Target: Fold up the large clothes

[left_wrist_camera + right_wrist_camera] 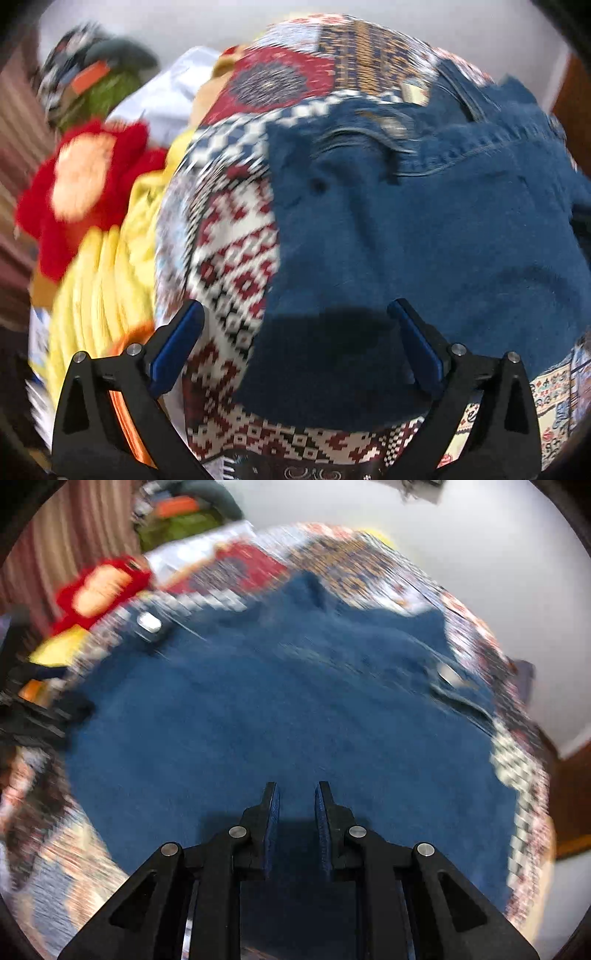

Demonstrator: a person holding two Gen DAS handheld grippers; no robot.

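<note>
Two grippers over blue denim on a patterned bedspread

The left gripper [295, 314] gapes wide at the jeans' [424, 240] near edge; the right gripper [296, 794] stands narrowly parted, gripping nothing. The jeans lie spread across the bedspread [236, 240]; beyond its far-left edge, yellow cloth [107, 280] and a red plush toy [85, 184].

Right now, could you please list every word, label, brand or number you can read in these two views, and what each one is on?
None can be read.
Denim garment: a tan patch near its waistband, too blurred to read.
Metal buttons on the denim: any stamping is lost to motion blur.
Patterned bedspread: only woven motifs, no lettering.
Red plush item: pale patch, no legible text.
Left claw and right claw: no markings visible.
</note>
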